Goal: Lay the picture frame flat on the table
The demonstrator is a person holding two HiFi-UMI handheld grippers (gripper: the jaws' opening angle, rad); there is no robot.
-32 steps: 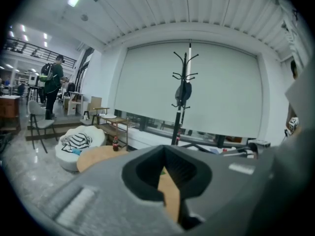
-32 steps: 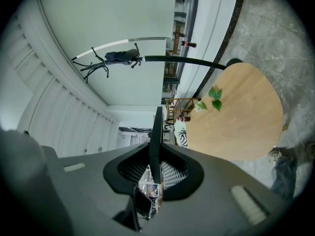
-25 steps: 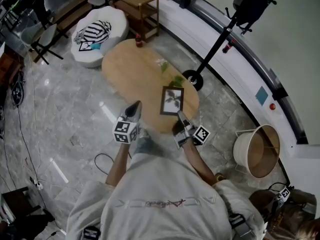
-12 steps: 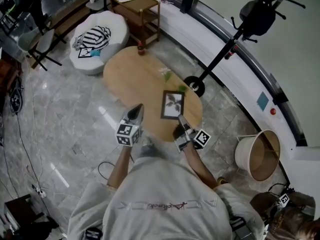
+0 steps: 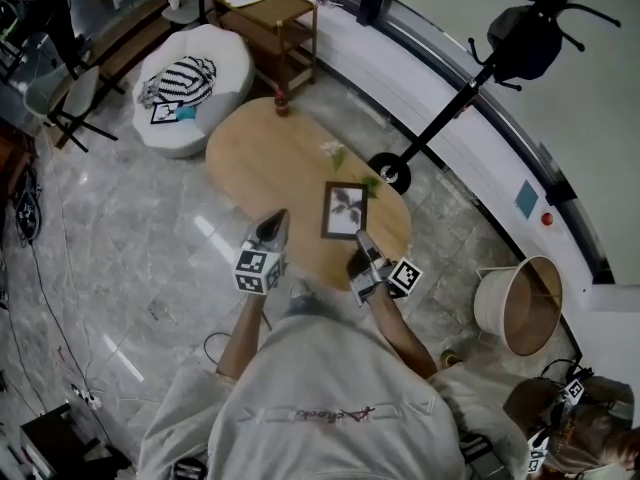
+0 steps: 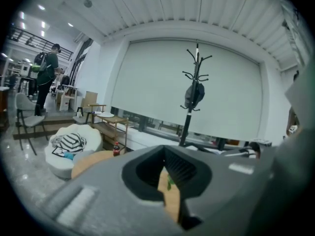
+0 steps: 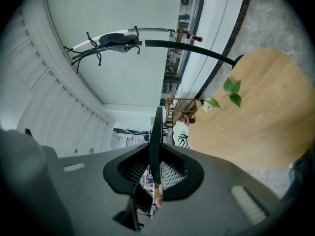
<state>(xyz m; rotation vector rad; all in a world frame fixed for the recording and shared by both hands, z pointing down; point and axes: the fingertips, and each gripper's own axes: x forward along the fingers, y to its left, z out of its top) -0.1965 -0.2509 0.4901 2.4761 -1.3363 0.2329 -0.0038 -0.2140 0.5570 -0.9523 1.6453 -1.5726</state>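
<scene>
**Right gripper** (image 5: 363, 240), rolled onto its side and pointing level, was clamped on the near short edge of the picture frame (image 5: 344, 211). Seen along the jaws, the frame showed only as a thin dark edge pinched between the pads. The frame extended straight away from this gripper, its long axis running from the person toward the far end of the oval wooden counter (image 5: 270, 158). It was held face up and roughly parallel to the top, which lay directly beneath it; contact with the wood could not be told. On this reading, only a short descent remained.

**Left gripper** (image 5: 273, 225), jaws a narrow slit apart and holding nothing, hung at the counter's near edge, left of the frame.

**Surroundings:** a leafy sprig (image 5: 335, 152) lay just beyond the frame, and a small bottle (image 5: 282, 99) stood at the far end. Grey marble floor (image 5: 130, 238) surrounded the counter.
</scene>
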